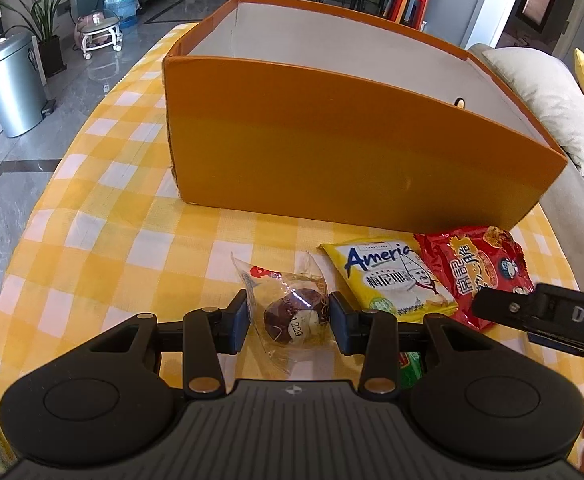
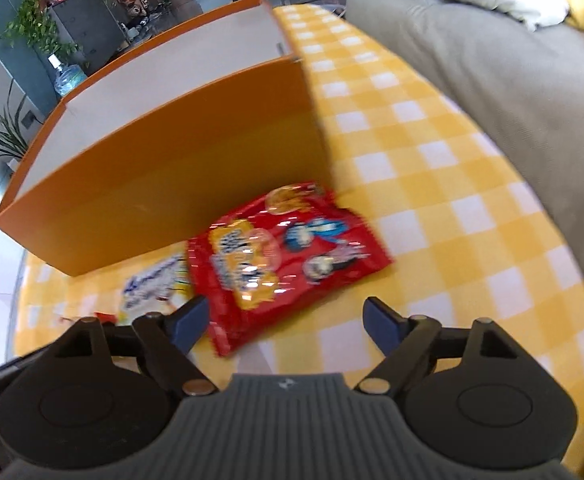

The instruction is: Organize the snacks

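Observation:
A clear-wrapped chocolate pastry sits between the blue pads of my left gripper, which is shut on its wrapper. To its right a yellow snack packet and a red snack packet lie flat on the checked tablecloth. Behind them stands a big open orange box with grey inner walls. In the right wrist view my right gripper is open wide over the near corner of the red packet, without touching it. The yellow packet shows at its left, blurred. One of its fingers reaches in over the red packet.
A green packet peeks from under the left gripper. The round table drops off at left, to the floor with a metal bin. A beige sofa with cushions borders the table on the right. Bare cloth lies right of the orange box.

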